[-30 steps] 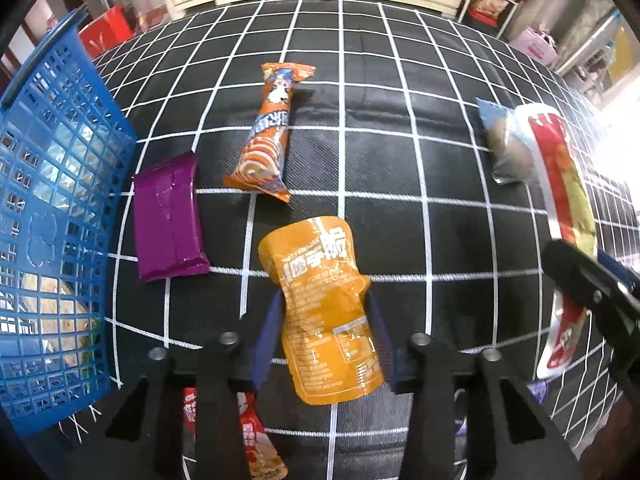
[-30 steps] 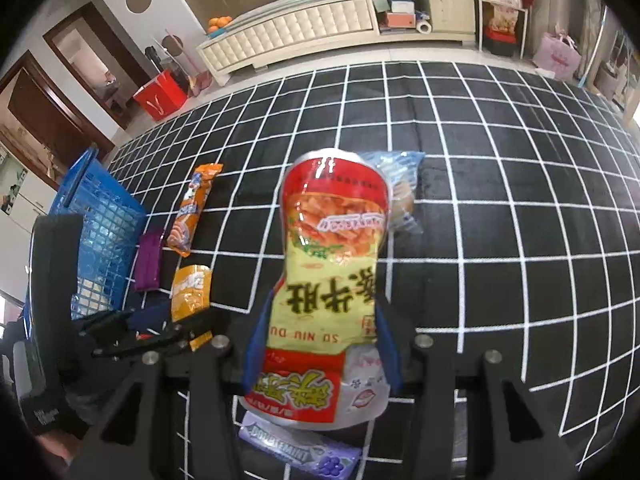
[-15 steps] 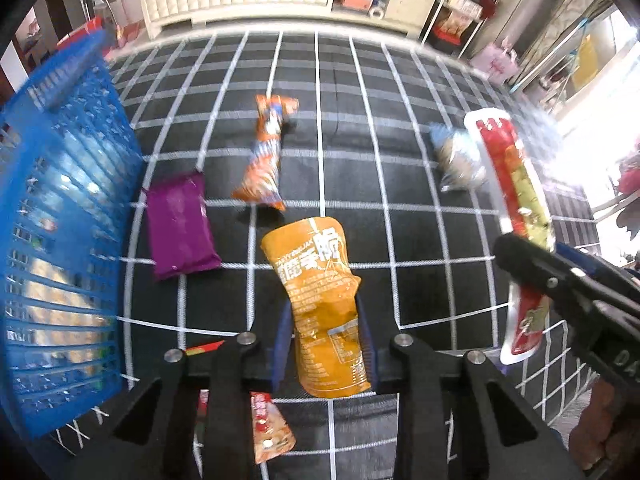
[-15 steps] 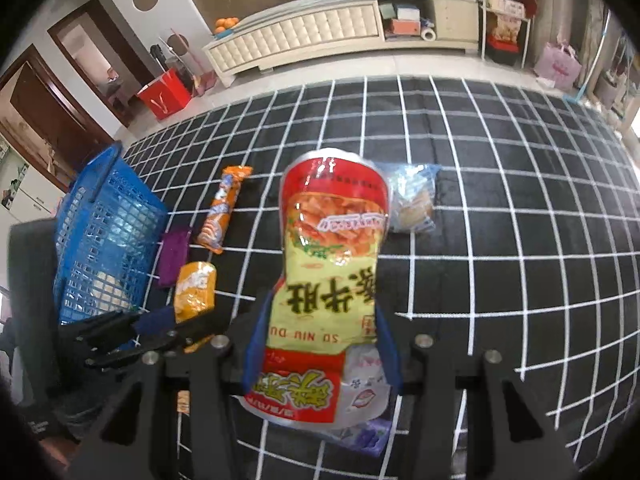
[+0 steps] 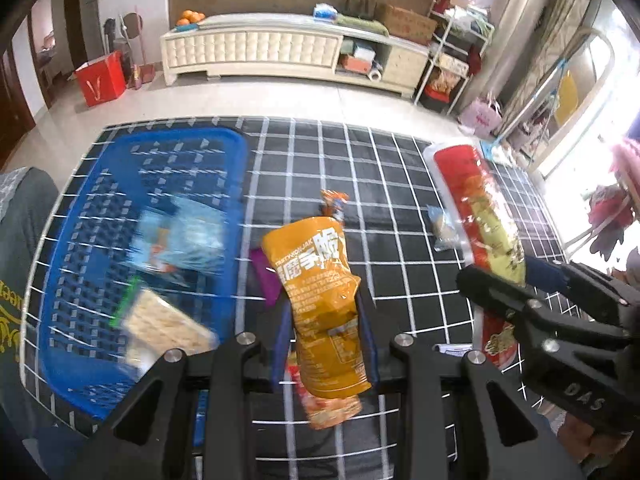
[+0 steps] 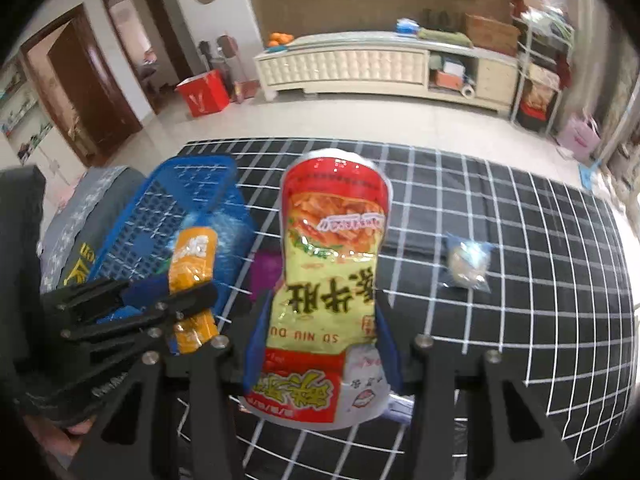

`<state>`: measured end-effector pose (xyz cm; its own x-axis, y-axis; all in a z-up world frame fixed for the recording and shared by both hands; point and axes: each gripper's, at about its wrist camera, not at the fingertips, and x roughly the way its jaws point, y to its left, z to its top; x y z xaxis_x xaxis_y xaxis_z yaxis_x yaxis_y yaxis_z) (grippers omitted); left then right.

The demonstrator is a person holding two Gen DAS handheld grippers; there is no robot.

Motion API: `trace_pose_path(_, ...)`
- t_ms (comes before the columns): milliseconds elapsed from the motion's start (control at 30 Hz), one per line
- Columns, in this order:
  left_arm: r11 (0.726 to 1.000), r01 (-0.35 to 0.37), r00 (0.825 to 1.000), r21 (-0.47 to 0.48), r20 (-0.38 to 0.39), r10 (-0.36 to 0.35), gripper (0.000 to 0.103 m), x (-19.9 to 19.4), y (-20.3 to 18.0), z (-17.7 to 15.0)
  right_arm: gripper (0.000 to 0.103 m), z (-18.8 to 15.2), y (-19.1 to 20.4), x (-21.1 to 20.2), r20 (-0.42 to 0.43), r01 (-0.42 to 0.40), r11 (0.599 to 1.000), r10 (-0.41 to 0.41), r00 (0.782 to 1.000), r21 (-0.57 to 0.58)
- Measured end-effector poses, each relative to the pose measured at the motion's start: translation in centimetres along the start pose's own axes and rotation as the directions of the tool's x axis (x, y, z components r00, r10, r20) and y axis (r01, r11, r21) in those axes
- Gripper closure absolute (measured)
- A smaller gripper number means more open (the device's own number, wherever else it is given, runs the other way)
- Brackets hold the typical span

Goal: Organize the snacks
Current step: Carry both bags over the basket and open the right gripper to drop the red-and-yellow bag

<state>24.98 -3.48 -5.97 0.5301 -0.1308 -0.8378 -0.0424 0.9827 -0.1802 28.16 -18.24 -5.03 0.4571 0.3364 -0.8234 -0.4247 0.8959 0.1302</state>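
We carry two light, crinkly, slippery packets above the checked desk: left tool clamps the orange pouch, right tool the red-yellow bag, both pinched low, beside the blue basket.

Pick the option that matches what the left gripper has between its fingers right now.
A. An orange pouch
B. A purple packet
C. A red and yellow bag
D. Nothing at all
A: the left gripper is pinched on the orange pouch, which hangs above the checked cloth; the red and yellow bag is in the right gripper.
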Motion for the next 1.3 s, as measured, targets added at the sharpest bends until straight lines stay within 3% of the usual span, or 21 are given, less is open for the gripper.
trace_pose_path(367, 0.995, -0.095, 0.994, -0.031, 0.054, 0.097, 0.075, -4.7, 11.1, 0.4, 0.051, 1.1, 9.0, 2.0, -0.006, -0.082, 0.994, 0.082, 0.997, -0.077)
trace_pose_path(600, 0.991, -0.104, 0.993, -0.079, 0.051, 0.108, 0.075, -5.7, 15.8, -0.6, 0.051, 2.1, 13.8, 4.4, -0.042, -0.11, 0.985, 0.105, 0.994, -0.134)
trace_pose_path(833, 0.991, -0.095, 0.993, -0.097, 0.056, 0.1, 0.075, -6.0, 18.4, -0.9, 0.05, 2.3, 17.0, 7.1, -0.107, -0.091, 0.979, 0.072, 0.992, -0.184)
trace_pose_path(1000, 0.99, -0.088, 0.994, -0.112, 0.055, 0.095, 0.075, -5.9, 19.4, -1.1, 0.05, 2.0, 17.7, 9.0, -0.157, -0.079, 0.978, 0.049, 0.986, -0.191)
trace_pose_path(1233, 0.991, -0.071, 0.996, -0.112, 0.045, 0.076, 0.075, -5.5, 20.2, -1.3, 0.049, 1.5, 18.2, 10.8, -0.196, -0.002, 0.978, -0.039, 0.98, -0.209)
trace_pose_path(1300, 0.991, -0.071, 0.996, -0.11, 0.045, 0.076, 0.075, -5.4, 20.3, -1.4, 0.045, 1.7, 18.2, 10.9, -0.201, -0.004, 0.978, -0.038, 0.979, -0.207)
